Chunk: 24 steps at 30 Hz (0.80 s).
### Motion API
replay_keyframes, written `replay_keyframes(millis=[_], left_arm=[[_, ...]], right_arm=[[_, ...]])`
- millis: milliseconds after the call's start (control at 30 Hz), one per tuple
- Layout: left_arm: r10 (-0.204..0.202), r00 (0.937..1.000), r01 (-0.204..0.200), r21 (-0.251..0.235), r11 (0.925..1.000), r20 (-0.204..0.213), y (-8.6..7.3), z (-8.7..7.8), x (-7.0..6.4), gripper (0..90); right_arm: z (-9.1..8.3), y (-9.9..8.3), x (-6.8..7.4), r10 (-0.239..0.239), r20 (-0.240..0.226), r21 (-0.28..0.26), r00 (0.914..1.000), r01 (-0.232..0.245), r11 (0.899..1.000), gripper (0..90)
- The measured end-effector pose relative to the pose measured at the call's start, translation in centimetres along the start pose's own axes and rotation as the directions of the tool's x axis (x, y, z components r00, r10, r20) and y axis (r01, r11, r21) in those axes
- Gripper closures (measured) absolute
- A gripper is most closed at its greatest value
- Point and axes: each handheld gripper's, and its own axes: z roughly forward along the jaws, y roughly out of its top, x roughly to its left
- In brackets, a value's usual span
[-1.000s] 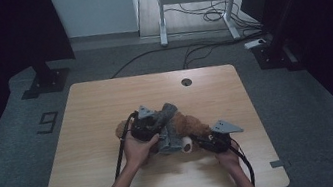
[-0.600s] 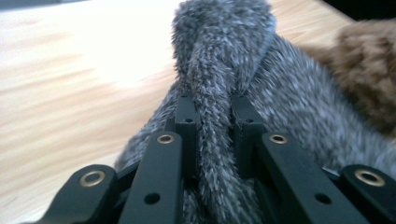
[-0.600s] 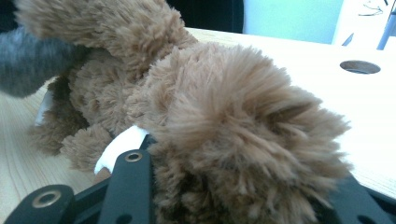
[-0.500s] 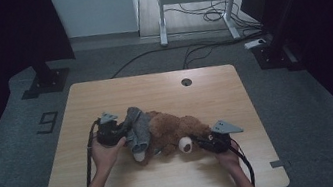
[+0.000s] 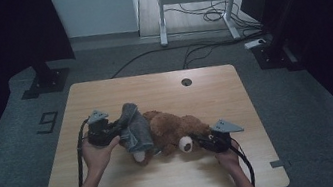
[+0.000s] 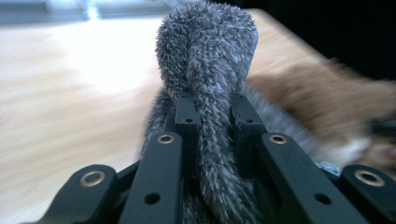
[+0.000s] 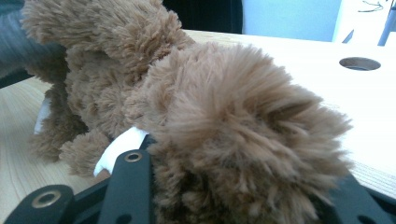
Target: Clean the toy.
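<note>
Pulling leftward, the left gripper (image 5: 110,131) has dragged the grey fuzzy garment (image 5: 134,124) off the brown teddy bear (image 5: 173,130), jaws clamped on it; the right gripper (image 5: 208,142) pins the bear on the tabletop (image 5: 153,88), so undressing looks nearly done.

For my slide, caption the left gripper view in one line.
Left gripper pinching a fold of fuzzy grey cloth, blurred brown teddy bear beyond on the wooden table.

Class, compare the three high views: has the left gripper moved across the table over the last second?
Yes. The left gripper, shut on the grey cloth, has travelled toward the table's left edge, away from the right gripper at the teddy bear.
</note>
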Motion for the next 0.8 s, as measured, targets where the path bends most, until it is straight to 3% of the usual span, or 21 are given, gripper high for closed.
replay_keyframes(millis=[100,200,267,367,533,633,733,800], left_arm=[[0.048,0.9955,-0.044,-0.051,0.9977,0.082,1.8,-0.6,-2.9,76.4],[0.109,0.9852,-0.097,-0.093,0.9909,0.132,3.2,-1.1,-5.8,76.4],[0.152,0.9747,-0.137,-0.097,0.9858,0.164,4.0,-0.8,-8.0,76.4],[0.187,0.9616,-0.172,-0.089,0.981,0.2,4.7,0.7,-10.5,76.3],[0.194,0.9463,-0.193,-0.031,0.9807,0.258,4.1,4.7,-13.6,76.1],[0.191,0.946,-0.211,0.049,0.9762,0.262,3.0,8.1,-14.6,76.0],[0.169,0.9505,-0.201,0.103,0.9741,0.261,2.2,10.3,-14.8,75.9],[0.174,0.9532,-0.211,0.131,0.9687,0.247,1.7,11.4,-15.0,75.9]], right_arm=[[0.0,0.0,0.0,-0.001,0.003,-0.001,1.0,0.001,1.0,54.8],[0.0,0.0,0.1,-0.003,0.004,-0.002,1.0,0.003,1.0,54.8],[0.0,0.0,0.0,-0.001,0.004,-0.001,1.0,0.001,1.0,54.8],[0.0,0.0,0.0,0.003,0.004,-0.004,1.0,-0.003,1.0,54.8],[0.0,0.0,0.0,0.005,0.005,-0.006,1.0,-0.005,1.0,54.7],[0.0,0.0,0.0,0.005,0.003,-0.003,1.0,-0.005,1.0,54.7],[0.0,0.0,0.0,0.006,0.003,-0.005,1.0,-0.006,1.0,54.7],[0.0,0.0,0.0,0.005,0.004,-0.005,1.0,-0.005,1.0,54.7]])
